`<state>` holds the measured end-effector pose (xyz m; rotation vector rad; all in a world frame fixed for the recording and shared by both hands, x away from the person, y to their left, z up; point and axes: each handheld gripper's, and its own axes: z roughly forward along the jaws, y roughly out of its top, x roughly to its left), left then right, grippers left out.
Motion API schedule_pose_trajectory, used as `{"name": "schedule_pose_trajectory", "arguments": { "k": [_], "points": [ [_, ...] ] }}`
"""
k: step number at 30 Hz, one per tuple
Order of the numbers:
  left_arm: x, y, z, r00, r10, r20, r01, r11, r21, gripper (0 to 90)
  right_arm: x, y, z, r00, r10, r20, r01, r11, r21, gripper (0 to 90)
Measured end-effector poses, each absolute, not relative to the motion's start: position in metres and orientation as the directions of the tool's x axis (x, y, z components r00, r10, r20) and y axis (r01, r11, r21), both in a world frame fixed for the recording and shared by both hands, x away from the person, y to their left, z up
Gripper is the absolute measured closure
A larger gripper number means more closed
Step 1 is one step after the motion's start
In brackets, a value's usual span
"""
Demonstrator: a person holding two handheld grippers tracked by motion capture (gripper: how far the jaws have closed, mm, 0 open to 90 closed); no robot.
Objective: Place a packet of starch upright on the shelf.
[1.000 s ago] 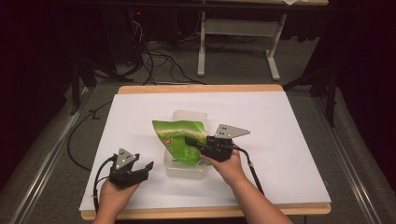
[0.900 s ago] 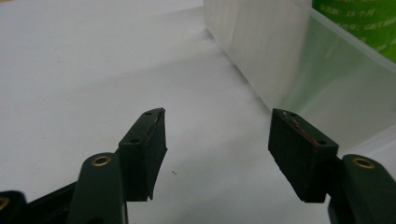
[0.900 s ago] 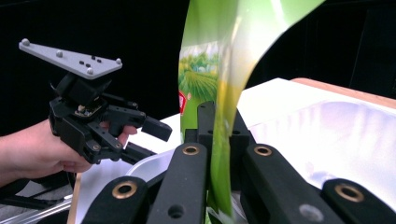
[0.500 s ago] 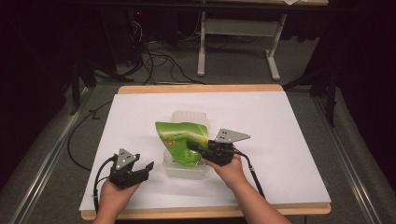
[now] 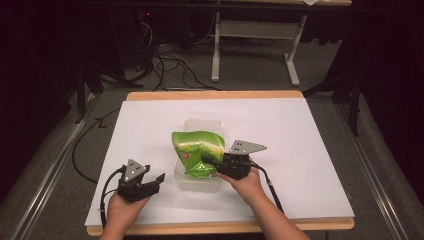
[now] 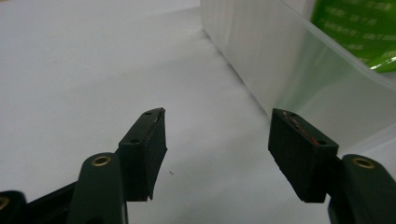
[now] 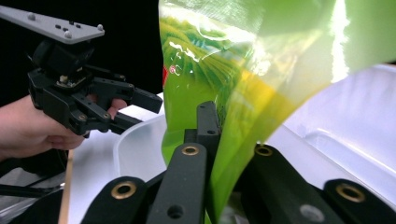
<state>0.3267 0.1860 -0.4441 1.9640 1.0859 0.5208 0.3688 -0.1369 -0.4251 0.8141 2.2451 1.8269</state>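
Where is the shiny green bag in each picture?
High view: the shiny green plastic bag is mid-table, inside the clear plastic tub.
Left gripper view: a green corner at top right, behind the tub wall.
Right gripper view: centre, pinched by the right gripper.
Shared landmark: the tub.

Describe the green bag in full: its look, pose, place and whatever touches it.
The glossy green plastic snack bag is crinkled and partly translucent, with yellow-green print and a small red mark. It stands tilted over the clear plastic rectangular container near the middle of the white table, its lower part inside. The right tongs are shut on its edge; in the right gripper view the film runs between them.
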Motion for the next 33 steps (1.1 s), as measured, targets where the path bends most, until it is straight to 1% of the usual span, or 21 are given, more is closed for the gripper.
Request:
{"name": "schedule_pose_trajectory", "arguments": {
  "k": [1,2,4,9,11,12,13,14,15,17,18,19,22,27,28,30,32,33],
  "points": [
    [0.327,0.186,-0.444,0.544,0.839,-0.029,0.503,-0.298,0.811,37.5,0.369,-0.137,-0.425,-0.845,0.484,0.227,0.321,0.119,0.940,81.2],
    [0.327,0.186,-0.444,0.544,0.838,-0.028,0.503,-0.300,0.811,37.5,0.369,-0.137,-0.422,-0.845,0.486,0.225,0.317,0.116,0.941,75.1],
    [0.327,0.186,-0.444,0.545,0.838,-0.028,0.502,-0.300,0.811,37.5,0.366,-0.144,-0.414,-0.830,0.512,0.219,0.317,0.110,0.942,60.2],
    [0.327,0.186,-0.444,0.548,0.836,-0.027,0.505,-0.305,0.808,37.5,0.357,-0.159,-0.413,-0.823,0.536,0.187,0.310,0.147,0.939,57.4],
    [0.328,0.184,-0.445,0.550,0.835,-0.024,0.503,-0.308,0.808,37.5,0.352,-0.164,-0.415,-0.820,0.548,0.163,0.304,0.176,0.936,59.5],
    [0.328,0.184,-0.445,0.553,0.833,-0.022,0.503,-0.312,0.806,37.5,0.351,-0.165,-0.418,-0.823,0.545,0.158,0.306,0.191,0.933,66.8],
    [0.327,0.183,-0.445,0.553,0.833,-0.021,0.503,-0.314,0.805,37.5,0.351,-0.165,-0.418,-0.823,0.545,0.158,0.306,0.191,0.933,66.8],
    [0.327,0.182,-0.445,0.553,0.833,-0.020,0.502,-0.314,0.806,37.5,0.351,-0.165,-0.419,-0.826,0.539,0.167,0.312,0.189,0.931,68.9],
    [0.327,0.181,-0.445,0.555,0.831,-0.018,0.502,-0.318,0.804,37.5,0.352,-0.161,-0.420,-0.825,0.540,0.165,0.316,0.200,0.927,73.8],
    [0.327,0.181,-0.445,0.557,0.830,-0.018,0.502,-0.319,0.804,37.5,0.353,-0.158,-0.421,-0.826,0.541,0.158,0.315,0.211,0.925,74.6],
    [0.327,0.180,-0.445,0.559,0.829,-0.016,0.502,-0.324,0.802,37.4,0.353,-0.156,-0.426,-0.823,0.546,0.156,0.326,0.229,0.917,79.1],
    [0.327,0.180,-0.445,0.559,0.829,-0.016,0.502,-0.324,0.802,37.4,0.353,-0.156,-0.426,-0.823,0.546,0.156,0.326,0.229,0.917,79.1],
    [0.328,0.180,-0.446,0.561,0.827,-0.017,0.504,-0.326,0.800,37.4,0.354,-0.156,-0.430,-0.815,0.551,0.180,0.352,0.226,0.908,83.0],
    [0.327,0.179,-0.446,0.563,0.826,-0.017,0.502,-0.326,0.801,37.3,0.355,-0.155,-0.434,-0.805,0.557,0.207,0.385,0.223,0.896,84.5],
    [0.327,0.179,-0.446,0.563,0.826,-0.016,0.501,-0.326,0.801,37.3,0.355,-0.155,-0.437,-0.801,0.560,0.212,0.394,0.227,0.891,84.8],
    [0.327,0.179,-0.445,0.562,0.827,-0.018,0.502,-0.324,0.802,37.2,0.356,-0.153,-0.445,-0.787,0.588,0.187,0.417,0.284,0.863,85.4],
    [0.327,0.179,-0.445,0.562,0.827,-0.021,0.499,-0.319,0.806,37.2,0.357,-0.156,-0.451,-0.781,0.588,0.209,0.432,0.266,0.862,85.3],
    [0.327,0.180,-0.445,0.563,0.826,-0.021,0.498,-0.318,0.807,37.2,0.357,-0.156,-0.450,-0.785,0.587,0.200,0.426,0.276,0.862,85.2]
  ]
}}
